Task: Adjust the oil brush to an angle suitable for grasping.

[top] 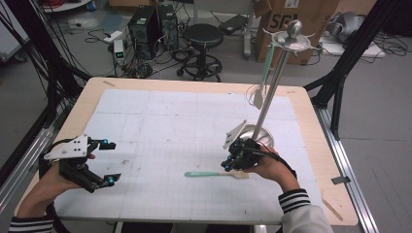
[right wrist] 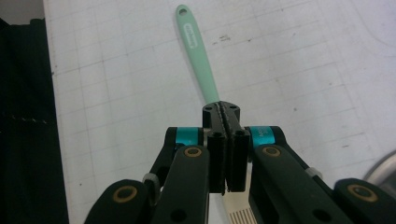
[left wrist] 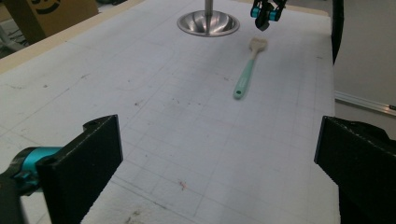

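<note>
**A:** Mint-green handle, cream head: that is the brush (top: 215,174) lying flat on the white gridded mat (top: 170,126), and it sits just at the 9 o'clock side of your right gripper (top: 232,162) in the high view. Do you see it?

**B:** Yes. In your right gripper view the handle runs away toward 12 o'clock from the jaw tips, and the cream head shows under the jaws at 6 o'clock. What are your tongs doing there?

**A:** Your right jaws are pressed together, pad on pad, with nothing between them. They stand over the brush near where handle meets head; I cannot tell whether the tips touch it.

**B:** And your left gripper (top: 104,162)?

**A:** Spread wide, with bare mat between the jaws. It sits at 8 o'clock on the table (top: 311,145), well apart from the brush, which lies toward 1 o'clock in your left gripper view.

**B:** What else stands near your right hand (top: 272,167)?

**A:** A steel rack (top: 272,87), its round base at 1 o'clock of that gripper, just beside it. A second mint-handled utensil (top: 262,80) hangs from its top.
</note>
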A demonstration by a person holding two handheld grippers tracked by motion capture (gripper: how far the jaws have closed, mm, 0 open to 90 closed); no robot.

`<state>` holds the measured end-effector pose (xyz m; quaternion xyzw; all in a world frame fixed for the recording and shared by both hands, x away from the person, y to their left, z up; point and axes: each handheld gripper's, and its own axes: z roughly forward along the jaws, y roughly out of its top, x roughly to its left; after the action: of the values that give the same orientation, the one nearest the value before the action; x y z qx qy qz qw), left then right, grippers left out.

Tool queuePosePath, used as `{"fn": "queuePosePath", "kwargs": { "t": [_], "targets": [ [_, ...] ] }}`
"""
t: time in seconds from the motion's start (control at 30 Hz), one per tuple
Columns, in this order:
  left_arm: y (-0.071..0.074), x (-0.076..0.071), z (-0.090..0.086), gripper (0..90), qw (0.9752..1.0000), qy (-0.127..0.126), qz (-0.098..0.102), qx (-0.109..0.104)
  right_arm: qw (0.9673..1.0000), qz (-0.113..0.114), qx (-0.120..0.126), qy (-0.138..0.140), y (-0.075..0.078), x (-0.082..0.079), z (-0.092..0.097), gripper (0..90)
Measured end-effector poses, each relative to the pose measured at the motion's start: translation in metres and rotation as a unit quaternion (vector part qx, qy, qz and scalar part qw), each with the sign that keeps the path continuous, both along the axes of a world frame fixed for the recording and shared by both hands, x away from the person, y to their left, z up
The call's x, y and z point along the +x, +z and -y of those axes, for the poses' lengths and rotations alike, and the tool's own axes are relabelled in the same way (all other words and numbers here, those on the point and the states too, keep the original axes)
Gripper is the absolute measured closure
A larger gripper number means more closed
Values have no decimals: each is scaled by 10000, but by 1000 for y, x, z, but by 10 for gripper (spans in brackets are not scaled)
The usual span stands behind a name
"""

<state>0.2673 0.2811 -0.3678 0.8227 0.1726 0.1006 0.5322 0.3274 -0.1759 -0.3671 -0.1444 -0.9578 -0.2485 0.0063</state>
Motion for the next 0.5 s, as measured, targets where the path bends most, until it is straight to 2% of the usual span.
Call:
{"fn": "queuePosePath", "kwargs": {
  "t": [0.27,0.5],
  "targets": [
    [0,0,0,17,10000,6,-10,-22,9999,-70,-45,-63,-7,6,-2,889],
    [-1,-1,-3,17,10000,35,-1,2,9998,-124,-116,-109,-20,11,-1,890]
  ]
}}
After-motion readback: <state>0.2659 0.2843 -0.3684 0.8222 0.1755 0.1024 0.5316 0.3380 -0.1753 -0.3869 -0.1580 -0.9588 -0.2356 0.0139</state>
